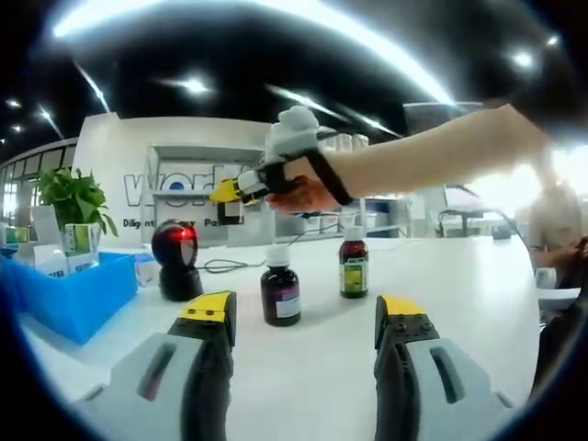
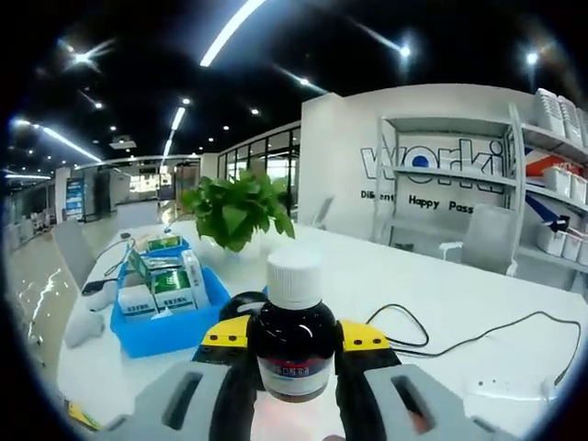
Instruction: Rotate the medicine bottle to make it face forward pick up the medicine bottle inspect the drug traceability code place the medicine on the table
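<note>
My right tongs [image 2: 294,354] are clamped on a medicine bottle [image 2: 294,340], white cap up, lifted off the bench [image 2: 459,285] above the red-lit scanner [image 1: 177,260], I'd judge so its traceability code gets read. My left tongs [image 1: 303,322] hang low over the bench, jaws wide apart and empty, facing two more bottles: dark [image 1: 280,287] and green-labelled [image 1: 354,266].

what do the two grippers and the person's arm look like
The left gripper has two chunky grey jaws with dark slots, black inner faces and yellow tips. The right gripper is built the same; seen from the left gripper view it has a white body and a black strap around the hand. The forearm is bare, with no sleeve.
</note>
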A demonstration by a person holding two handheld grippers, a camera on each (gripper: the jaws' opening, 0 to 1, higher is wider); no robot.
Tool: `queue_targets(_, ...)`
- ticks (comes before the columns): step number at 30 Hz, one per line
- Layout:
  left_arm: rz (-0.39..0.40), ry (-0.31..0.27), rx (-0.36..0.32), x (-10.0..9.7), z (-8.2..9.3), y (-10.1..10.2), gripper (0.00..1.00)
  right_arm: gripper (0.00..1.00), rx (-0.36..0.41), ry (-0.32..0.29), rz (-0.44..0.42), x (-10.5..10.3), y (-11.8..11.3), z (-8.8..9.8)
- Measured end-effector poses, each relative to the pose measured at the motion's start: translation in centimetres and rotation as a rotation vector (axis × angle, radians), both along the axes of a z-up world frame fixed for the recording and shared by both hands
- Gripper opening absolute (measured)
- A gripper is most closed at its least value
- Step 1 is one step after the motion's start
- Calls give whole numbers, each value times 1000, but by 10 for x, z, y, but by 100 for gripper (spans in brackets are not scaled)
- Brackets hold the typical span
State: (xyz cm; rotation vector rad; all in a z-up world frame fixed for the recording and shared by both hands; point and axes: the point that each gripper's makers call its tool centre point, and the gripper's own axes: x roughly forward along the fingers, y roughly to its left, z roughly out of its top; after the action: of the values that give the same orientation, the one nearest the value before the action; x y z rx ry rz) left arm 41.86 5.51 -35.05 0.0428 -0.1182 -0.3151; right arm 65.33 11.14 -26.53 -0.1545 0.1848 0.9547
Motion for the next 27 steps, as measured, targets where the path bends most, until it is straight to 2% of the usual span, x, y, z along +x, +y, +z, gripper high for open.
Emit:
queue_targets(16, 0, 0, 2, 0, 0, 0, 52, 28, -32, 37, -5, -4, 8, -36)
queue_targets(27, -3, -1, 7, 0, -1, 0, 52, 28, -45, 79, -12, 2, 12, -55)
